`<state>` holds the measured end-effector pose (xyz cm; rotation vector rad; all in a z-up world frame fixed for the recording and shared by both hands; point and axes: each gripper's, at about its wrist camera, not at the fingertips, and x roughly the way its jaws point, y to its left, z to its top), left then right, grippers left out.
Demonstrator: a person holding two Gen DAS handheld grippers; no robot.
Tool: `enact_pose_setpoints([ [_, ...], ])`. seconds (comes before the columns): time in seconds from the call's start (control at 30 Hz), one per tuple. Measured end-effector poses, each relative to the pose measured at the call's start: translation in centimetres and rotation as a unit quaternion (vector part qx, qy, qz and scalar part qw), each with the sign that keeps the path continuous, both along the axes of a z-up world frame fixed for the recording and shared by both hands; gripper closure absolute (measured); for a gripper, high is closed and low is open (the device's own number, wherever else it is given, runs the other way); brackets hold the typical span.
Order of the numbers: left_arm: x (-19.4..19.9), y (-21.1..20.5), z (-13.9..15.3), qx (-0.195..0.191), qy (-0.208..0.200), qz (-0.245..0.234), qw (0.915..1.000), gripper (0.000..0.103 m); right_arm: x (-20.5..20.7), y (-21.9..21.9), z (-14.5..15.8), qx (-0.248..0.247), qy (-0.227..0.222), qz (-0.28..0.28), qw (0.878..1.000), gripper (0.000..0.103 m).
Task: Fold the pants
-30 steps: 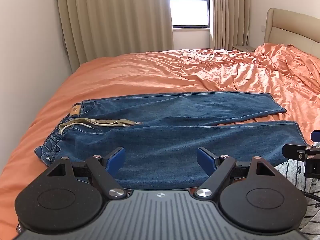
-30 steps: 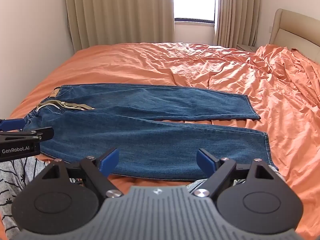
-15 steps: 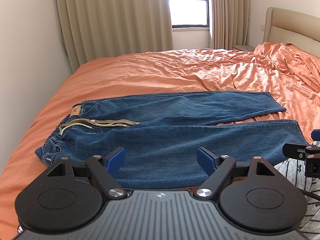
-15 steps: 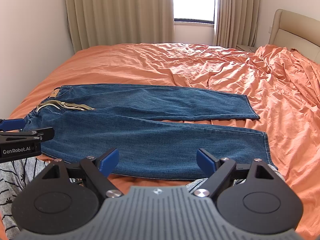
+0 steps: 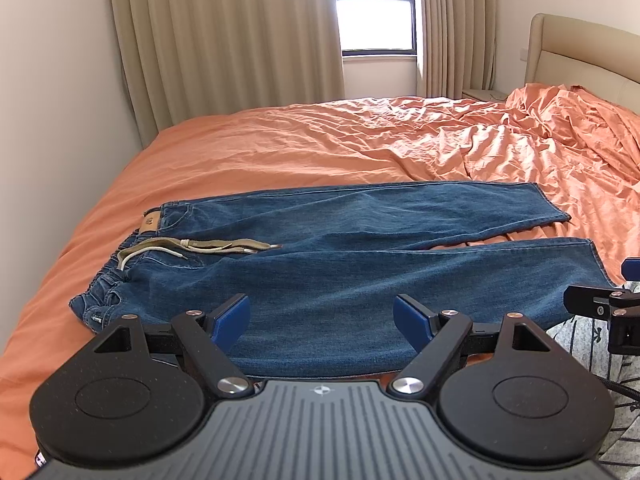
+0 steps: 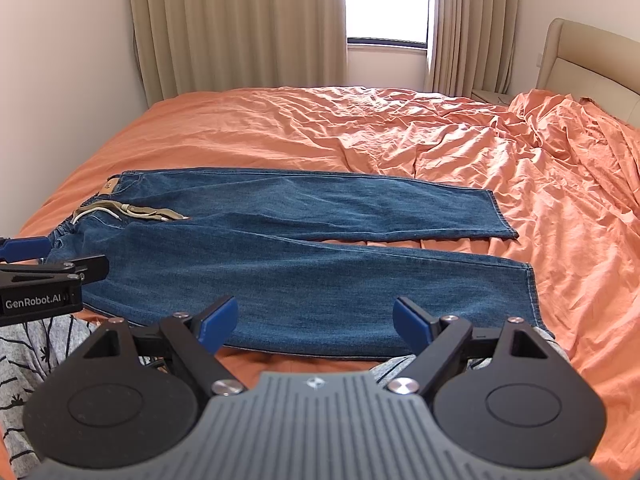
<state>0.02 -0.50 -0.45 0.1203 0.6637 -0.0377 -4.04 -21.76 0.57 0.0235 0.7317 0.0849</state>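
Nearest the left wrist camera, the left tongs (image 5: pixel 322 318) stand released, their blue-tipped fingers (image 5: pixel 232 316) spread wide above the near edge of the jeans (image 5: pixel 340 276) with nothing between them. The right tongs (image 6: pixel 314 318) are likewise released and hold nothing, poised over the lower part of the nearer leg; beneath and beside them shows grey patterned clothing (image 6: pixel 24 344) of the person holding the devices. In the right wrist view the left device appears at the left edge, a black body marked "GenRobot.AI". The jeans lie flat across the near part of the bed (image 5: pixel 300 148), waistband towards the left and hems towards the right, the two legs spread side by side with a narrow wedge of orange sheet showing between them near the hems. A beige drawstring (image 5: pixel 192 246) trails from the elastic waistband across the front, and a tan patch (image 5: pixel 151 222) sits at the far corner of the waist. Beyond the jeans the orange sheet runs smooth on the left and heavily rumpled on the right, where it bunches against a beige padded headboard (image 5: pixel 580 56). Farthest off, beige curtains (image 5: pixel 224 40) hang on either side of a bright window (image 5: pixel 374 20).
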Motion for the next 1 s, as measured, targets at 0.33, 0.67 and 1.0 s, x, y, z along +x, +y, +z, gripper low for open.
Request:
enact_pose_setpoints([
  [0.33, -0.69, -0.57, -0.13, 0.003, 0.001, -0.004, 1.0, 0.008, -0.07, -0.04, 0.04, 0.0, 0.001, 0.0, 1.0, 0.022],
  [0.67, -0.7, -0.53, -0.11, 0.003, 0.002, -0.004, 1.0, 0.008, -0.06, -0.18, 0.12, 0.001, 0.001, 0.0, 1.0, 0.022],
  [1.0, -0.91, 0.15, 0.02, -0.002, 0.002, -0.001, 1.0, 0.008, 0.11, 0.15, 0.02, -0.003, 0.005, 0.003, 1.0, 0.022],
])
